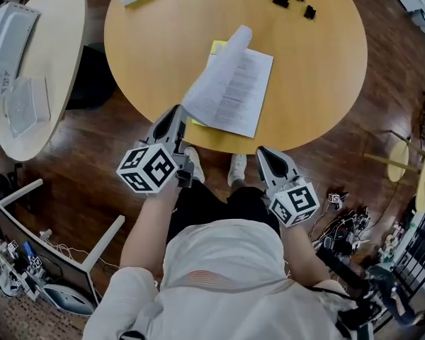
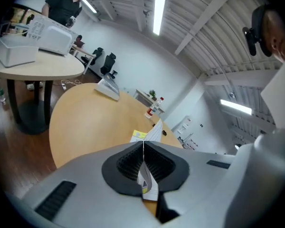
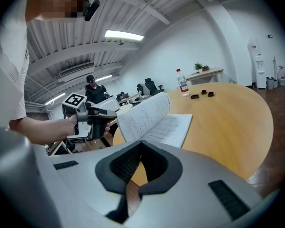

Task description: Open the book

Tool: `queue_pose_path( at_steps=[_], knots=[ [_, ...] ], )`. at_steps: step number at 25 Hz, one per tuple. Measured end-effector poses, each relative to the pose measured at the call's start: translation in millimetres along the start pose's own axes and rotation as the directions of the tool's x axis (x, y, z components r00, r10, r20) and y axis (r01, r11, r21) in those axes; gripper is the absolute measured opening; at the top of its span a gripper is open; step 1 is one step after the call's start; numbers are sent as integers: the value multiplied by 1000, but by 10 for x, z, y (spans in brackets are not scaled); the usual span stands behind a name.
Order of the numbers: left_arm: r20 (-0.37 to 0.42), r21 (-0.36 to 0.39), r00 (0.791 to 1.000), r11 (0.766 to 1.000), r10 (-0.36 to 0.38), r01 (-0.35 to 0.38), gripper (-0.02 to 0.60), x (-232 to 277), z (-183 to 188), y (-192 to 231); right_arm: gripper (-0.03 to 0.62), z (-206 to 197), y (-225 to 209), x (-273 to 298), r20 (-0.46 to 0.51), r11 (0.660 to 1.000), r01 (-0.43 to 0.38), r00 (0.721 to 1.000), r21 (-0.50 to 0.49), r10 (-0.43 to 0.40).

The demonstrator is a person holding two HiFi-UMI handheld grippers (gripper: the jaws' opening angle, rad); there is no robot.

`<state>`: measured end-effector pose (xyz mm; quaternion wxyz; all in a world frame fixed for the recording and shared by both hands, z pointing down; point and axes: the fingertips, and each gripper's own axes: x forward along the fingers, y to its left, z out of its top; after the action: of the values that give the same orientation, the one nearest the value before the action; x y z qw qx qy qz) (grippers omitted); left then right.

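Book [image 1: 235, 94] lies at the near edge of the round table [image 1: 319, 76]; left gripper [image 1: 178, 115] pinches its lifted pages [image 1: 216, 73], right gripper [image 1: 268, 156] is closed, empty. Thin paper may tear or slip, flopping shut.

We look along our right gripper [image 3: 141, 142], its dark-padded jaws closed together with nothing between them. Beyond them a book [image 3: 167, 126] lies open on a round wooden table [image 3: 228, 118], with a sheaf of its pages standing up. Our left gripper [image 3: 109, 114], held in a hand, meets the left edge of those pages. A bottle [image 3: 182, 83] stands at the table's far rim.
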<state>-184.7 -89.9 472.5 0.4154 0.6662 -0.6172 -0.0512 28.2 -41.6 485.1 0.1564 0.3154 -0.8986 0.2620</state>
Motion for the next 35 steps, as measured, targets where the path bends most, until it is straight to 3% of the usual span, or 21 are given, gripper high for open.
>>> queue_pose_path(
  at_steps=[5, 8, 11, 13, 16, 18, 22, 24, 28, 35],
  knots=[
    [30, -58, 996, 994, 89, -87, 18, -116, 90, 500, 5, -14, 76, 129, -21, 1000, -8, 1000, -9, 7],
    [20, -38, 990, 990, 140, -139, 18, -168, 69, 773, 5, -32, 127, 180, -29, 1000, -9, 1000, -11, 9],
    [-16, 78, 981, 978, 193, -191, 18, -183, -24, 979, 5, -43, 148, 222, -32, 1000, -7, 999, -10, 7],
    [-43, 178, 972, 959, 231, -220, 18, -194, -117, 1087, 5, -48, 163, 242, -36, 1000, -4, 999, -10, 4],
    [-72, 267, 958, 931, 277, -249, 18, -238, -232, 1230, 5, -66, 182, 257, -41, 1000, -2, 999, -5, 2],
    [-90, 358, 944, 895, 316, -265, 18, -254, -309, 1325, 5, -77, 184, 265, -42, 1000, 1, 999, -4, -2],
    [-133, 574, 915, 782, 380, -241, 18, -277, -566, 1437, 5, -97, 195, 279, -44, 1000, 7, 999, 0, -6],
    [-156, 610, 911, 763, 382, -216, 18, -290, -693, 1418, 5, -110, 196, 277, -46, 1000, 6, 999, 4, -6],
    [-171, 629, 913, 755, 370, -188, 18, -281, -819, 1335, 5, -154, 210, 251, -49, 1000, 6, 999, 8, -6],
    [-129, 540, 908, 796, 398, -272, 23, -312, -676, 1487, 5, -156, 197, 210, -37, 1000, 8, 999, 6, -8]
  ],
)
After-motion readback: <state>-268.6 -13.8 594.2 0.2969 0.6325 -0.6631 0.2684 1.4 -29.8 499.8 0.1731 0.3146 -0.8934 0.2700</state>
